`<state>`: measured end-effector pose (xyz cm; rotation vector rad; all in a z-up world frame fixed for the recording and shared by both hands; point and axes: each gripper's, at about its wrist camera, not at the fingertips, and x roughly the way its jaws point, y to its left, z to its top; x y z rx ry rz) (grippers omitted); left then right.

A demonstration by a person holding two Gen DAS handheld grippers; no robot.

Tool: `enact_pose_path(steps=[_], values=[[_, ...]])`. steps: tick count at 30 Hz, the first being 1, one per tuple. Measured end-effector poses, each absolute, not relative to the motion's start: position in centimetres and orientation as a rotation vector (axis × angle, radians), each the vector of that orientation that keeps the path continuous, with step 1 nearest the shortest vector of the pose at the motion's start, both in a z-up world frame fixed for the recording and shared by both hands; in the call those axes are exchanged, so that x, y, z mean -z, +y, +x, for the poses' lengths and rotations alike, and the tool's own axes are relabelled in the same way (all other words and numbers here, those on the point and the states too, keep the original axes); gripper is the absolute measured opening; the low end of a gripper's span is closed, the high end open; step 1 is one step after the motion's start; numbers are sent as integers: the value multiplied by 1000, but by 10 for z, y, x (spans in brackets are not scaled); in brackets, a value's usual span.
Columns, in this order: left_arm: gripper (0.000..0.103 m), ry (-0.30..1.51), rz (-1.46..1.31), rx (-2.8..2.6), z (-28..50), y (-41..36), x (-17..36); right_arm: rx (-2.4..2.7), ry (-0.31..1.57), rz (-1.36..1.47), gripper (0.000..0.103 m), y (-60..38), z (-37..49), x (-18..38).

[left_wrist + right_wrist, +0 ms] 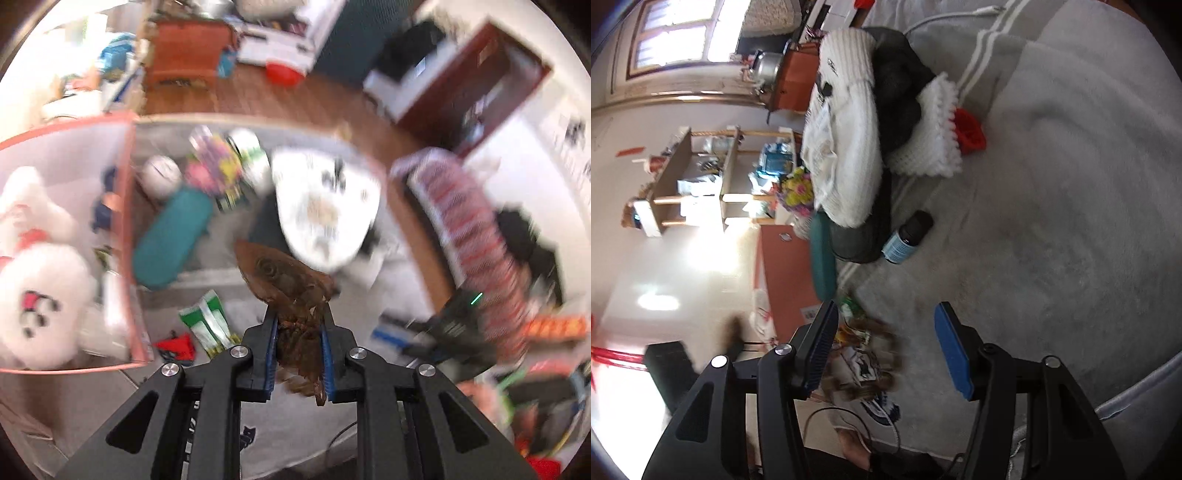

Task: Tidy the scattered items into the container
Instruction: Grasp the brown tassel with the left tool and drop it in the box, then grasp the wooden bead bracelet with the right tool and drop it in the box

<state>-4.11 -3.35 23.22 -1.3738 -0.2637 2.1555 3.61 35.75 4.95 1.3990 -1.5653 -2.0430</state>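
My left gripper (298,314) is shut on a crumpled brown item (280,269), held up above the grey blanket (229,280); the view is blurred. To its left stands the pink mesh container (129,221), with white plush toys (40,295) inside. A teal pouch (173,236), a green-and-white packet (207,321) and a small red item (177,347) lie beside the container. My right gripper (886,310) is open low over the blanket (1052,184), nothing pressed between its blue pads. A dark bottle with a blue label (905,238) lies ahead of it.
A heap of white knitwear (849,125), a black garment (897,92) and a red piece (967,133) sits further back on the blanket. A white cap-like item (325,206) and a pink striped roll (472,236) lie right of the left gripper. Shelves (701,177) stand along the wall.
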Motion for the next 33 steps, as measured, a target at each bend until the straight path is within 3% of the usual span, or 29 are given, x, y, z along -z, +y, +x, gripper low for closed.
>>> enact_pose_path(steps=[6,8,9,10,11,13,17,19,24,29,31,32,33], values=[[18,-428,-1270,-2326,-79,-109,-263,2078,-1515,1470,54,354,37,-46],[39,-399,-1319,-2413,-99,-129,-257,2091,-1483,1492,54,350,36,-46],[71,-363,-1343,-2488,-104,-139,-252,2096,-1461,1500,54,347,35,-47],[95,-302,-1379,-2608,-109,-150,-243,2099,-1444,1499,54,343,34,-49],[99,-249,-1432,-2707,-112,-159,-233,2089,-1433,1499,54,338,33,-49],[100,-238,-1547,-2720,-118,-170,-215,2075,-1357,1516,54,321,29,-52],[100,-392,-1571,-2663,-117,-178,-206,2135,-993,1668,53,276,16,-54],[100,-377,-1537,-2675,-115,-172,-210,2130,-856,1724,47,256,12,-50],[100,-344,-1501,-2649,-103,-157,-214,2126,-582,1904,43,226,8,-17],[100,-309,-1525,-2630,-104,-151,-209,2230,-153,1897,38,185,10,-20],[100,-325,-1532,-2625,-104,-153,-208,2212,-188,1888,28,184,12,-21],[100,-339,-1535,-2625,-105,-155,-207,2176,-317,1883,18,191,13,-21],[100,-351,-1538,-2626,-105,-157,-207,2152,-424,1873,18,198,15,-22]])
